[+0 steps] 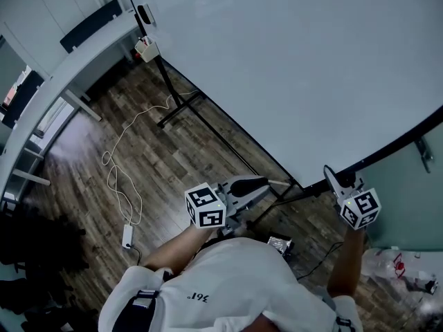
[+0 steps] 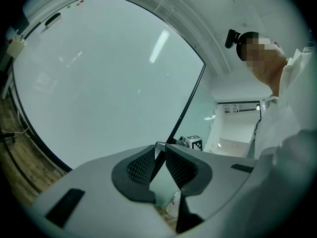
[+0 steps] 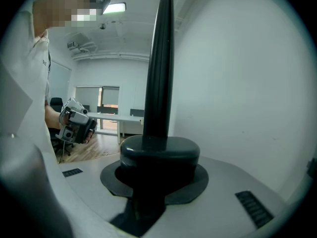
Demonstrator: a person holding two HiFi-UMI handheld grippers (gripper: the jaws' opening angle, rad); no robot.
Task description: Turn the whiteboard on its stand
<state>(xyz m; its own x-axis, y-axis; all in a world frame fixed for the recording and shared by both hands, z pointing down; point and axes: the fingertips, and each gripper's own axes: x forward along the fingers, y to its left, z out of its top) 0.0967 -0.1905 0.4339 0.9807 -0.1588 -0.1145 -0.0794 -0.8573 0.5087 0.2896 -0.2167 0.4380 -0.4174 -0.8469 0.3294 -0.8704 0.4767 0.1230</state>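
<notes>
The big whiteboard [image 1: 291,61] stands tilted on its stand, its black frame [image 1: 387,149] running along the near edge. My right gripper [image 1: 337,178] is shut on that frame near the board's lower corner. In the right gripper view the black frame bar [image 3: 161,58] rises from between the dark pads [image 3: 159,155], with the white face [image 3: 247,83] to its right. My left gripper [image 1: 266,182] points at the same corner from the left. Its ribbed pads [image 2: 140,165] stand apart, and the frame's thin black edge [image 2: 190,90] lines up with the gap beside the white face [image 2: 99,83].
The stand's black legs [image 1: 181,102] reach across the wood floor under the board. A white cable [image 1: 118,178] trails to a power strip [image 1: 128,236]. A white desk [image 1: 69,68] runs along the left. Small items [image 1: 408,272] lie on the floor at lower right.
</notes>
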